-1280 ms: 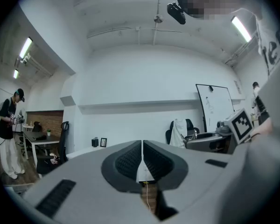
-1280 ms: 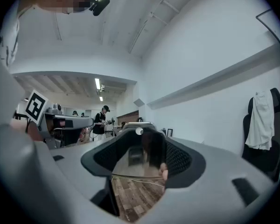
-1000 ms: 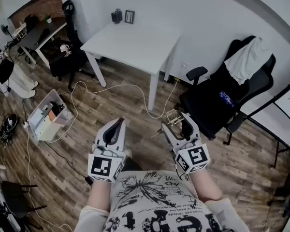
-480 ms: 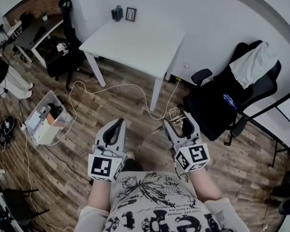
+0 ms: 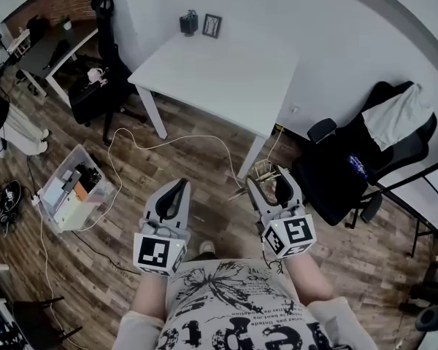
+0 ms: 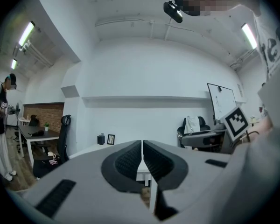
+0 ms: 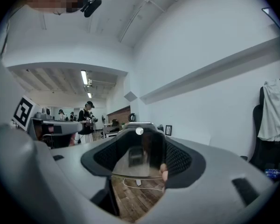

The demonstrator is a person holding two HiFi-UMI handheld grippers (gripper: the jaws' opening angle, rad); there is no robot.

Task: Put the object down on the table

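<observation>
1. Wood floor (image 5: pixel 182 159) lies open before the white table (image 5: pixel 219 71).
2. A black chair (image 5: pixel 343 181) crowds the table's right edge.
3. Near the table's front leg, the right gripper (image 5: pixel 269 181) clamps the object (image 5: pixel 263 172), jaws wide.
4. Farther left of that leg, the left gripper (image 5: pixel 177 189) is closed and empty.

White tee (image 5: pixel 233 308) with black butterfly print and lettering, bottom centre; grey left gripper (image 5: pixel 177 189), right gripper (image 5: pixel 271 181), black-and-white marker cubes (image 5: pixel 159 252)

white table (image 5: pixel 226 71) top lies mostly bare; a picture frame (image 5: pixel 212 25) and dark container (image 5: pixel 189 22) crowd its far corner; black chair (image 5: pixel 343 177) flanks its right.
</observation>
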